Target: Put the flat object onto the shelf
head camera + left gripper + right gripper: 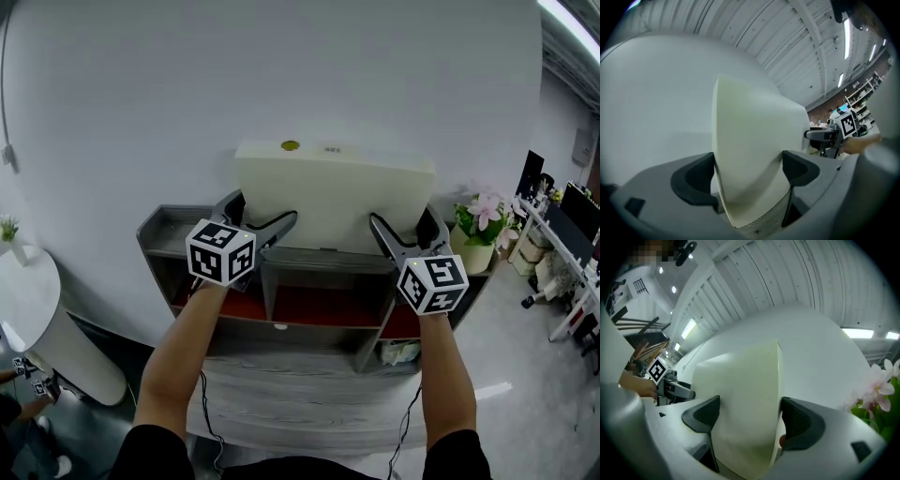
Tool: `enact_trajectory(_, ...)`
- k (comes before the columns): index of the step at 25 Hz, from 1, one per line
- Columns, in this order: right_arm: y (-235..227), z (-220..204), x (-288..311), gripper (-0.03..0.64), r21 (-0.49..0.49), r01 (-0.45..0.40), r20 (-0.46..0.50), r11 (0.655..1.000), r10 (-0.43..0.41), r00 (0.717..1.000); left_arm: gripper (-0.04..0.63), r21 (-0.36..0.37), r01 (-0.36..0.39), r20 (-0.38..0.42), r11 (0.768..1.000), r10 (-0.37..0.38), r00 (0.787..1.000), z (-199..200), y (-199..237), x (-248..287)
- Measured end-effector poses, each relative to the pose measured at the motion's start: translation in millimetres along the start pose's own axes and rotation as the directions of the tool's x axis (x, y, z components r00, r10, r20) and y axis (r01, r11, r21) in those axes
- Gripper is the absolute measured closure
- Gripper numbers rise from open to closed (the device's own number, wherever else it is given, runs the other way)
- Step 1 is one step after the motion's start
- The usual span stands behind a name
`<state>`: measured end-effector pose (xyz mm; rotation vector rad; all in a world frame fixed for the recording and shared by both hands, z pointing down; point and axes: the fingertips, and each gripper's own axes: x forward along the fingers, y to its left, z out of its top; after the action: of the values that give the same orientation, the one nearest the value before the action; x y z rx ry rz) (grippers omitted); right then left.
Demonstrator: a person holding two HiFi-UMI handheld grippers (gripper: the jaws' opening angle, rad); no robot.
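A cream flat slab (333,192) stands on edge above the top of the grey shelf unit (169,230), against the white wall. My left gripper (267,223) is shut on the slab's lower left part, and my right gripper (394,239) is shut on its lower right part. In the left gripper view the slab (750,159) fills the gap between the black pads (696,180). In the right gripper view the slab (743,404) sits the same way between that gripper's pads (799,420). Whether the slab's bottom edge touches the shelf top is hidden.
The shelf unit has red-lined compartments (328,305) below its top. A potted pink flower (483,225) stands right of the shelf. A round white table (37,314) is at the left. Desks and office gear (562,253) lie at the far right.
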<state>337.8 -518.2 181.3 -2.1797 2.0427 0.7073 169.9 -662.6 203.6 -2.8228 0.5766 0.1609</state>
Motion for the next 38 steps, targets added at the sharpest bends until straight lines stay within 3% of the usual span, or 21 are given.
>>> enact_trajectory(6,-7.8,-7.1,9.0,0.192,0.025,0.012,-0.016,1.000,-0.011,1.000,0.140,0.007,0.041,-0.014,0.999,-0.041,0.999,-4.9,3.7,6.2)
enact_trajectory(20,-20.0,-31.8,15.8,0.190,0.012,0.080,-0.072,0.997,-0.079,0.994,0.137,0.000,0.033,0.050,0.999,-0.033,0.998,3.0,8.1,10.6)
enact_trajectory(24,-22.5,-34.2,10.2,0.190,0.014,0.099,-0.080,0.995,-0.098,0.992,0.137,-0.017,0.002,0.080,1.000,-0.001,0.997,6.6,13.3,1.7)
enact_trajectory(34,-5.5,-31.8,-1.1,0.190,-0.010,0.107,-0.055,0.994,-0.108,0.993,0.133,-0.034,-0.046,0.137,0.998,0.050,0.989,11.6,12.8,-23.7)
enact_trajectory(38,10.6,-20.6,-24.8,0.190,0.014,0.122,0.024,0.992,-0.122,0.992,0.134,-0.007,-0.073,0.218,0.997,0.073,0.973,18.1,-3.3,-49.6)
